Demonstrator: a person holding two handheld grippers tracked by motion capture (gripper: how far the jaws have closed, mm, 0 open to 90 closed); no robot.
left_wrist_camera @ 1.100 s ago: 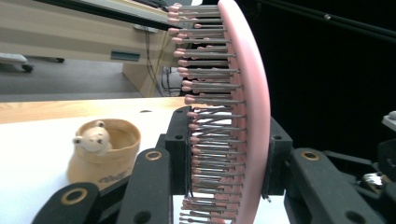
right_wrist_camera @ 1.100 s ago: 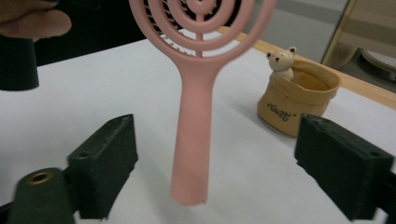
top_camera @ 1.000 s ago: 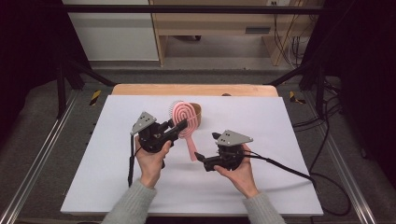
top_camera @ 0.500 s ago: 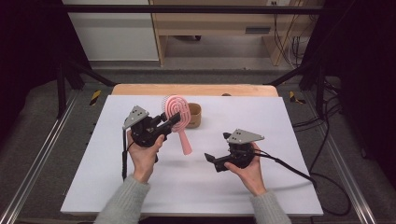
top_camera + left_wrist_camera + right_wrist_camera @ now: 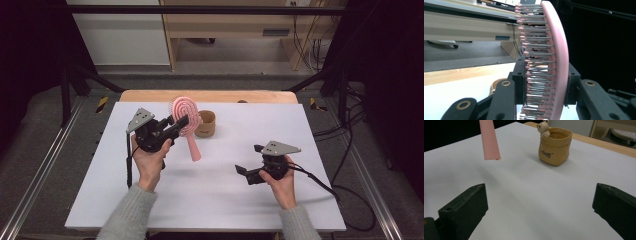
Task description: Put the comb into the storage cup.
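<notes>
1. The left gripper point(image 5: 176, 125) is clenched on the head of the pink hairbrush point(image 5: 186, 120), lifted above the white table point(image 5: 150, 210), handle hanging down.
2. The right gripper point(image 5: 248, 170) is spread wide with nothing between its jaws, low over the table.
3. A tan bear pouch point(image 5: 555, 145) stands just behind the brush.
</notes>
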